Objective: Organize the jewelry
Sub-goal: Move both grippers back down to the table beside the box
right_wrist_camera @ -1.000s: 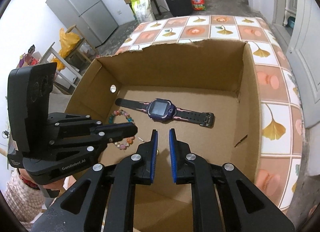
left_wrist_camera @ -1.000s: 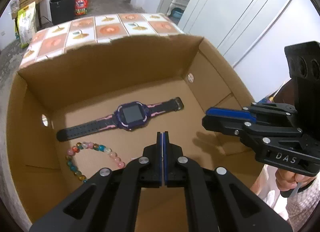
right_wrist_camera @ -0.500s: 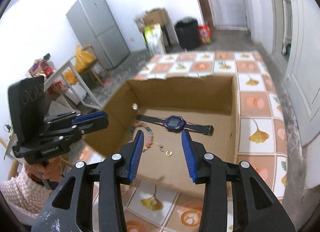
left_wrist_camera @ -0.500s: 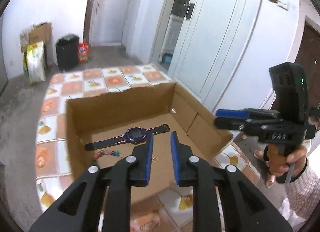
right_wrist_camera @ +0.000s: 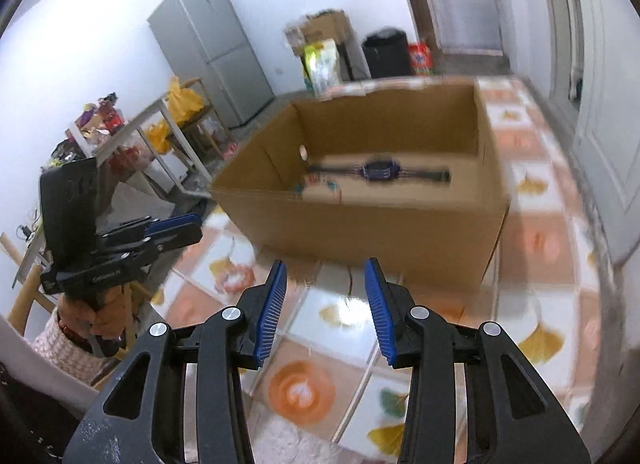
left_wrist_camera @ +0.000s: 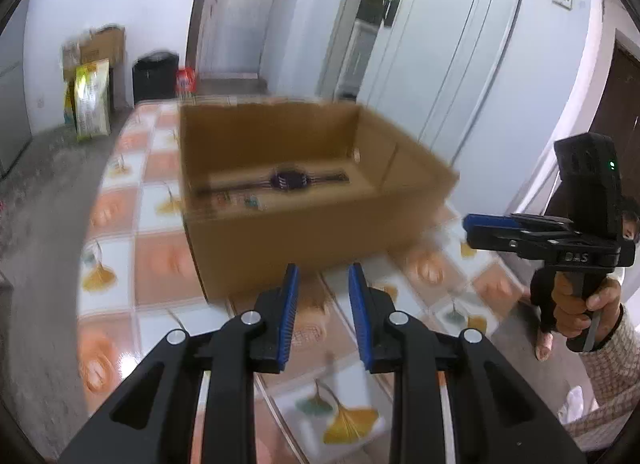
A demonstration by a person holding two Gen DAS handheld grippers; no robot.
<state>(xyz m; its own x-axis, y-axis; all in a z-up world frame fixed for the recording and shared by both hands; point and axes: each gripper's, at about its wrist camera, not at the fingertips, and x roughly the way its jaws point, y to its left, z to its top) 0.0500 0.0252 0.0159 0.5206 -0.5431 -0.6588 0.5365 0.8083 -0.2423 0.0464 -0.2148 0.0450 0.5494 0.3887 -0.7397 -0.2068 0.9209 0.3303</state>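
Tiled table [left_wrist_camera: 156, 276] underfoot of both tools. Left gripper [left_wrist_camera: 319, 292] and right gripper [right_wrist_camera: 326, 292] hang nearest, jaws apart, holding nothing. Beyond them the box [right_wrist_camera: 360, 224]; watch [right_wrist_camera: 380, 171] flat inside, beads [left_wrist_camera: 248, 201] beside it, blurred.

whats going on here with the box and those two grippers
A person holds a gripper in each hand, and both the left gripper and right gripper are open and empty, above the tiled table in front of the box. A watch and a bead bracelet lie inside the box.
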